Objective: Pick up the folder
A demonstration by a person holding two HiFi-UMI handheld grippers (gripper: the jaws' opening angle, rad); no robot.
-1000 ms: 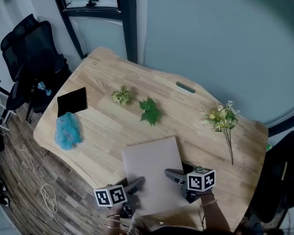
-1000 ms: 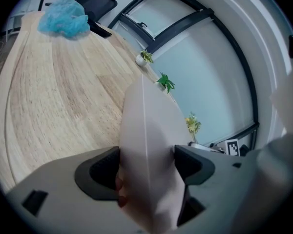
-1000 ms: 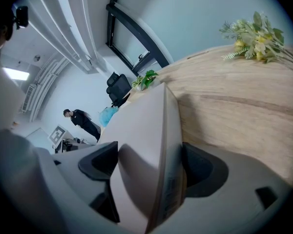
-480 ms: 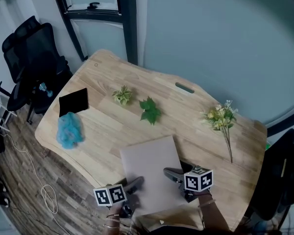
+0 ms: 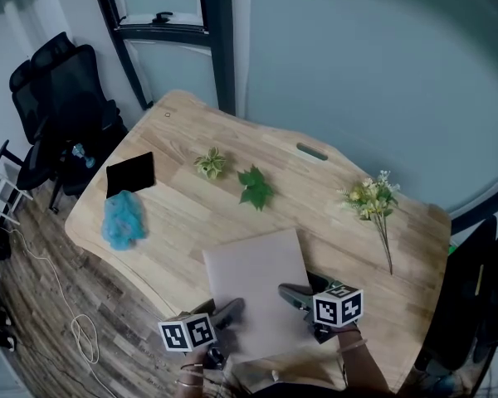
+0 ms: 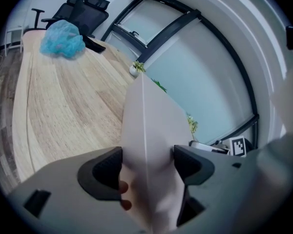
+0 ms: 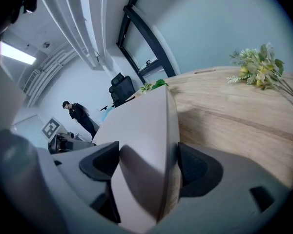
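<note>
Left gripper [image 5: 229, 311] is clamped on the folder's [image 5: 257, 293] near-left edge. The left gripper view shows the sheet pinched flat between both pads [image 6: 103, 168]. The folder sits at the near edge of the table [image 5: 191, 222], between the two grippers, with its near end over the table lip. Right gripper [image 5: 295, 293] is closed on the near-right edge, and in its own view the folder [image 7: 141, 130] fills the gap between the jaws.

To do the lift well:
- Raise both grippers together at the same rate. The folder is thin and floppy, so uneven lift will probably twist it or bow the middle.
- Keep the spacing between the grippers constant. Pulling apart risks a slip, pushing in buckles it.
- Both holds are on the near edge only, so expect the far edge to droop. Tilting the near end up a bit should help.
- I can't tell whether the far edge is off the wood yet. The right gripper view shows shadow under the right edge, so likely partly lifted.

Nothing is in the lift path. Blue mesh puff [image 5: 123, 220] and black card [image 5: 130, 173] are far left, the leaf sprigs [image 5: 255, 187] are beyond the folder, and the flower bunch [image 5: 373, 197] is far right, all well apart from it.

Versus 1.0 s ago: both grips and the folder are in practically the same spot and no lift is visible. The desk items sit slightly shifted in frame, which looks like head movement rather than object movement.
</note>
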